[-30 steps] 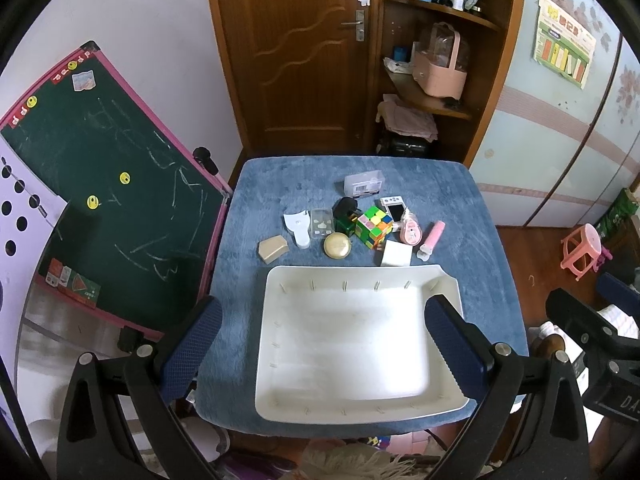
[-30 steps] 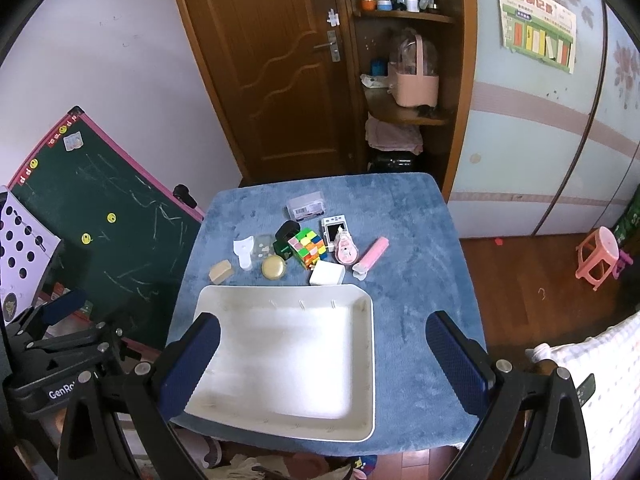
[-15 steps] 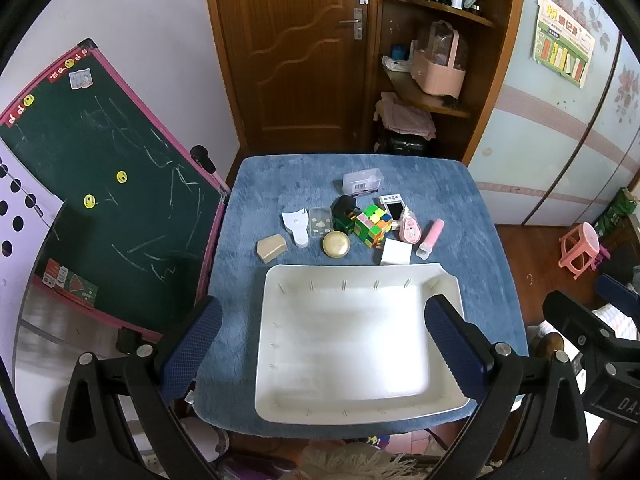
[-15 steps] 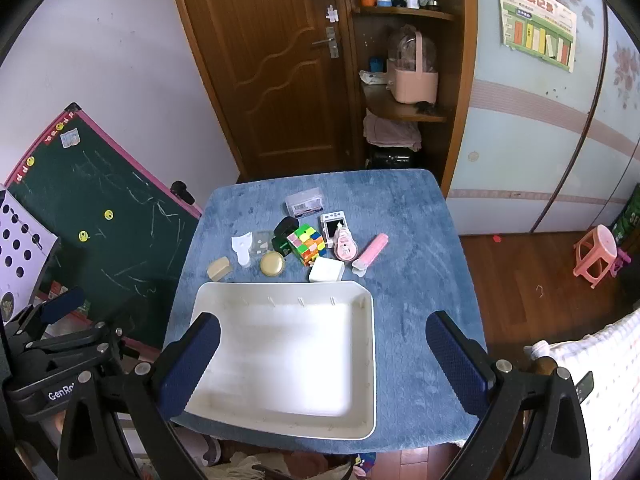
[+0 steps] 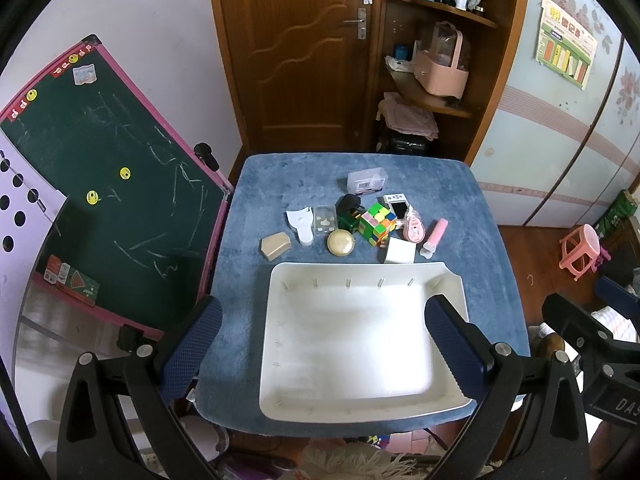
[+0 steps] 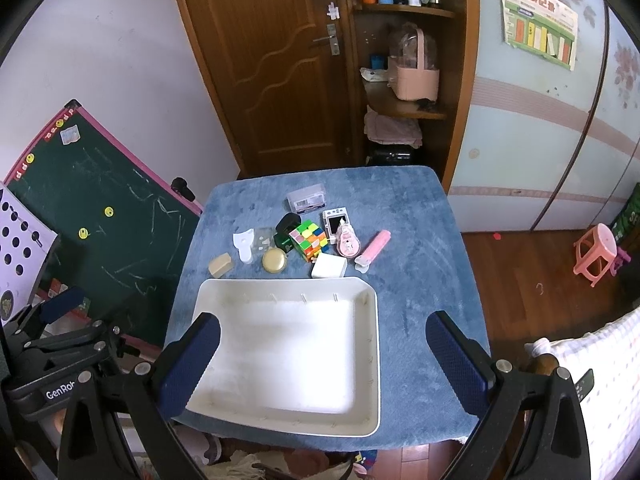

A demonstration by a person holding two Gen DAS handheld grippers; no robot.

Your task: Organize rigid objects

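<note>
From the left wrist camera, the left gripper hangs high over the near edge of the desk, its jaws wide apart with nothing between them. Right under it sits a big white tray, and there is nothing in it yet. The small things to tidy all lie in a bunch just past the far rim of the tray. There is a color cube, a round gold tin, a tan block, a white square box, a pink tube and a clear box further back. They all look hard and light, so none should squash. The cube has flat sides, so I think the jaws should pinch it on two opposite faces. The gold tin looks smooth and may slip, so its edges seem the best place to grab.

From the right wrist camera, the right gripper also hangs above the near side of the desk, jaws wide apart and holding nothing. The tray is bare here too. The white square box almost touches the tray's far rim, with the pink tube just beside it. The pink tube is thin and could roll, so take it across its middle.
</note>
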